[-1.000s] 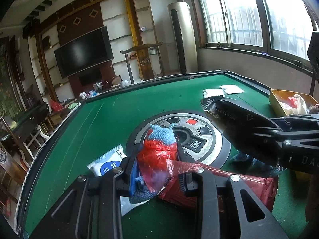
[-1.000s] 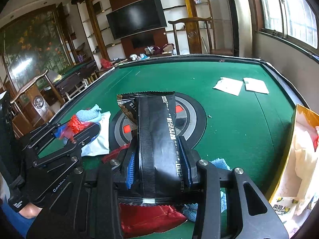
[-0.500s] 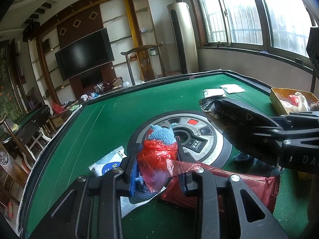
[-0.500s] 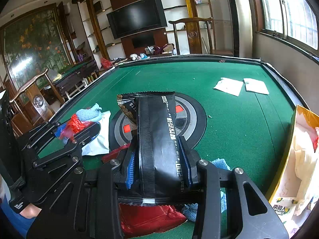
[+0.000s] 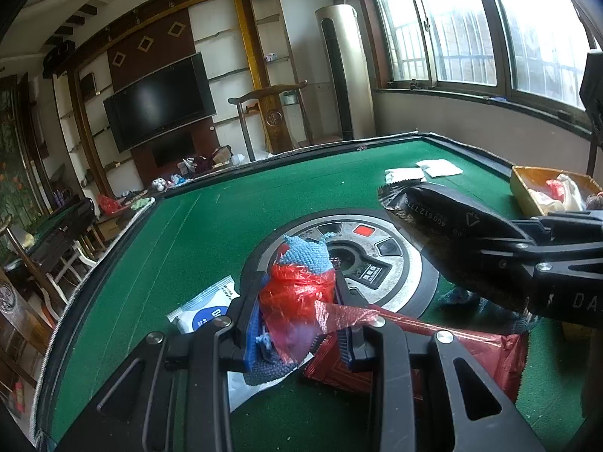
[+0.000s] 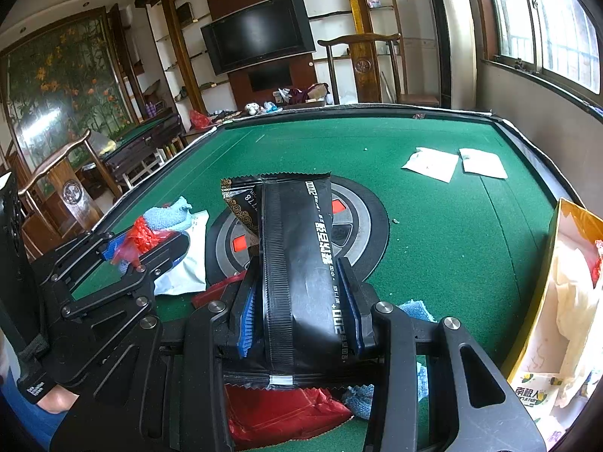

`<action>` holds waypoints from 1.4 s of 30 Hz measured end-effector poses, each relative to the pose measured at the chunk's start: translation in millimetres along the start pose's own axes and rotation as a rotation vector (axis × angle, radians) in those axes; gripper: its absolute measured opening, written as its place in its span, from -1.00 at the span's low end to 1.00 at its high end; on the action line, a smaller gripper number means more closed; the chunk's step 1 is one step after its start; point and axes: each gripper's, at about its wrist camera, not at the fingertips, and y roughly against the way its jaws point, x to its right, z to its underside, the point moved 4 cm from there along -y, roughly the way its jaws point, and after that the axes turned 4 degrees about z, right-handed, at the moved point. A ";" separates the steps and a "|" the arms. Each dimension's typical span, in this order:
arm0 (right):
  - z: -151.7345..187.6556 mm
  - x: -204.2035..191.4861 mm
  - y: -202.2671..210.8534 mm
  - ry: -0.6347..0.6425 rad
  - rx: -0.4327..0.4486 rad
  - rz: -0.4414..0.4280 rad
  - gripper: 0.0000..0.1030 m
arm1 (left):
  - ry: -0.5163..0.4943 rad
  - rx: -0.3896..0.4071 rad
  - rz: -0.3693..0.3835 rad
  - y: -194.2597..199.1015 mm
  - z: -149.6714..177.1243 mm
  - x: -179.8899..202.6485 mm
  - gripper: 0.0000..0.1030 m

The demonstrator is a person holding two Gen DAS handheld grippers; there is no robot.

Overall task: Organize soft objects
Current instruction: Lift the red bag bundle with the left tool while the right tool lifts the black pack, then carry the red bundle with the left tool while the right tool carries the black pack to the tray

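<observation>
Green felt covers the tabletop (image 6: 433, 226), a mahjong table with a round grey control dial (image 5: 395, 263) sunk in its middle. At the right edge stands a yellow cardboard box (image 6: 565, 233), already holding pale and red soft things, so it looks like the collecting bin.

Left on the felt, from big to small: a red foil packet (image 5: 471, 354) lying flat near both tools, a white wipes pack (image 5: 205, 309) at the left, a blue cloth (image 6: 414, 310) partly hidden under the black pouch, and two white sachets (image 6: 433, 164) far off near the opposite rail.

The right tongs (image 6: 301, 301) are closed on a long black pouch (image 6: 297, 248), gripped across its width so its free end sticks forward over the dial. The left tongs (image 5: 297, 312) are closed on a bundle of crumpled red plastic bag (image 5: 297, 297) and light blue knitted cloth (image 5: 305, 252), pinched together, held clear above the felt.

Both loads appear lifted for carrying, probably to the box. Each tool sits close beside the other, so the black pouch's overhang could brush the left bundle; the red packet below lies in the way of any low sweep.
</observation>
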 end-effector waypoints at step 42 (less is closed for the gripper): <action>17.2 307.5 143.9 -0.664 0.021 0.663 -0.27 | -0.104 -0.216 0.686 16.5 -12.7 277.9 -0.36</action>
